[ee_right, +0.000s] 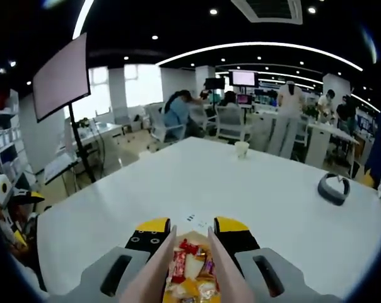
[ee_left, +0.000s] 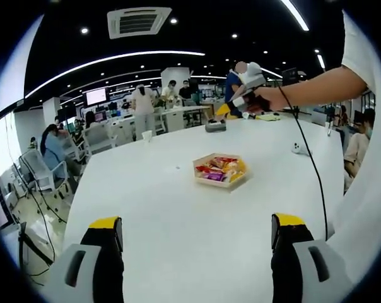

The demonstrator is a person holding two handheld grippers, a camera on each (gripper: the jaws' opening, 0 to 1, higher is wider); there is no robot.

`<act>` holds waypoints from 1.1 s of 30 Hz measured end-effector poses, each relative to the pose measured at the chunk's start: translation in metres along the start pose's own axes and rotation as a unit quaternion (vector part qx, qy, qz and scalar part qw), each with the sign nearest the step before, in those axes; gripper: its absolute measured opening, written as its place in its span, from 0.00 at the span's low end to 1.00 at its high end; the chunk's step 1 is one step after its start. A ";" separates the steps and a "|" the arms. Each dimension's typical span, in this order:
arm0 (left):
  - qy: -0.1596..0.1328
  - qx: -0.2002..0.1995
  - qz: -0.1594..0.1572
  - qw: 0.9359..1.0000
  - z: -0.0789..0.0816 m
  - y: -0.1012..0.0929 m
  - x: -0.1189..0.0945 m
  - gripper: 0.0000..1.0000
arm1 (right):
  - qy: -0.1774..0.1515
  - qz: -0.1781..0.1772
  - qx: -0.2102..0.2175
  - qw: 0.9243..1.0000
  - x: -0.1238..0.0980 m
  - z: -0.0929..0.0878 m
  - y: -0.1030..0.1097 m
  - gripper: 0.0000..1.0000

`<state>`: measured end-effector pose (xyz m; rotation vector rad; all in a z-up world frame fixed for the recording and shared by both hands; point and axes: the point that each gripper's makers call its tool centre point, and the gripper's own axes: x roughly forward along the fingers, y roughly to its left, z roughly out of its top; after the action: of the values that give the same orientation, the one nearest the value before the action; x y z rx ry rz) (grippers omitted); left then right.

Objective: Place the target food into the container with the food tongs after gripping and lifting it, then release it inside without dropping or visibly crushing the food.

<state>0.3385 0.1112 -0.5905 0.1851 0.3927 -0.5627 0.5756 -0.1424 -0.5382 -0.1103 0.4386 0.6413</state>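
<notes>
A hexagonal paper tray (ee_left: 206,177) of wrapped snacks (ee_left: 221,169) sits mid-table in the left gripper view. My left gripper (ee_left: 197,224) hangs open and empty above the near table. A hand holds my right gripper (ee_left: 244,98) high beyond the tray. In the right gripper view, the right gripper (ee_right: 192,227) is shut on pale food tongs (ee_right: 154,271). The tongs' two arms run forward, spread apart. The snacks (ee_right: 190,268) show between them at the bottom edge. I cannot tell whether the tongs touch any food.
The white table (ee_left: 146,208) is long. It carries a paper cup (ee_right: 241,149), a dark grey ring-shaped object (ee_right: 334,188) and a small white item (ee_left: 296,148). A cable (ee_left: 313,170) trails from the right gripper. Chairs and people stand beyond the far edge.
</notes>
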 end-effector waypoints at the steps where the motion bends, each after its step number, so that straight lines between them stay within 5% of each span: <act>1: -0.001 0.000 0.001 1.000 0.001 0.000 -0.001 0.99 | -0.001 -0.001 -0.004 1.000 -0.001 0.000 0.000 0.26; 20: -0.010 0.026 -0.035 0.999 0.003 -0.019 -0.014 0.99 | -0.013 -0.028 -0.026 0.999 -0.072 -0.010 0.016 0.28; 33: -0.017 0.040 -0.051 0.998 0.002 -0.023 -0.021 0.99 | -0.026 -0.068 0.006 0.997 -0.133 -0.053 0.020 0.28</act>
<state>0.3105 0.1015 -0.5817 0.2321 0.3487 -0.6818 0.4498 -0.2125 -0.5282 -0.1105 0.3807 0.5059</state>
